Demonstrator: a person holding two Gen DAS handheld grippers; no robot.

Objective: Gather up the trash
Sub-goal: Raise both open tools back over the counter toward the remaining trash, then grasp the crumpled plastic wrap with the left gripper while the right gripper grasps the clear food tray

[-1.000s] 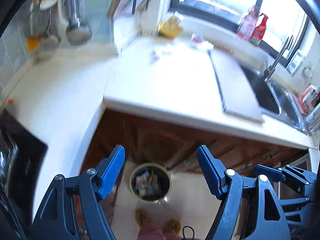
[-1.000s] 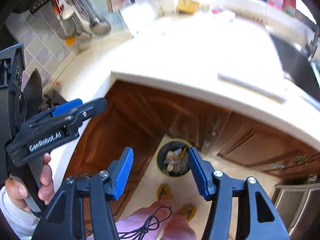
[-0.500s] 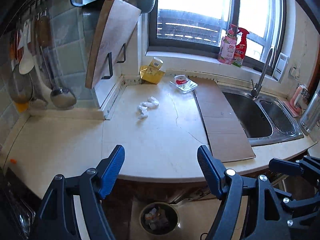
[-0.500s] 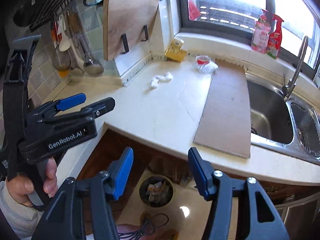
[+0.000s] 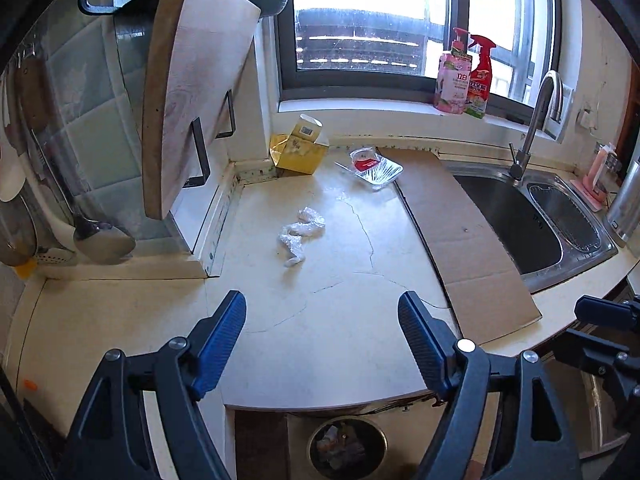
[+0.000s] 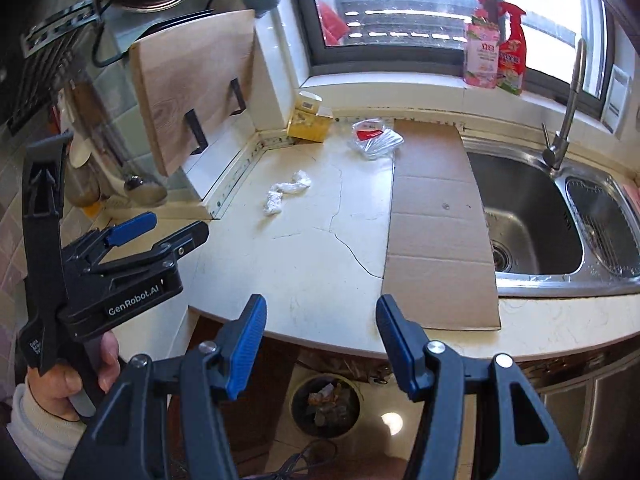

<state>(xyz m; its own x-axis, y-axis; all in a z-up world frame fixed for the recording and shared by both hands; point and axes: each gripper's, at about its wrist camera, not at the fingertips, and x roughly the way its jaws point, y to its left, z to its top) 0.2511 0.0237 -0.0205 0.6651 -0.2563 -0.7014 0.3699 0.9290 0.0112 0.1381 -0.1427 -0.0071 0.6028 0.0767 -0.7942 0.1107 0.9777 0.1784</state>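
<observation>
Trash: crumpled white wrap (image 5: 301, 229), clear tray (image 5: 376, 166), yellow carton (image 5: 298, 152) lie on desk (image 5: 320, 340), untouched.

Left view: I have swung up from bin (image 5: 346, 446) to desk. Left claw (image 5: 320, 340) empty, jaws just widened further.

Right view: same lift. Right claw (image 6: 318, 338) open, empty. Wrap (image 6: 286, 192) nearest; next pickup, in my judgement.
</observation>
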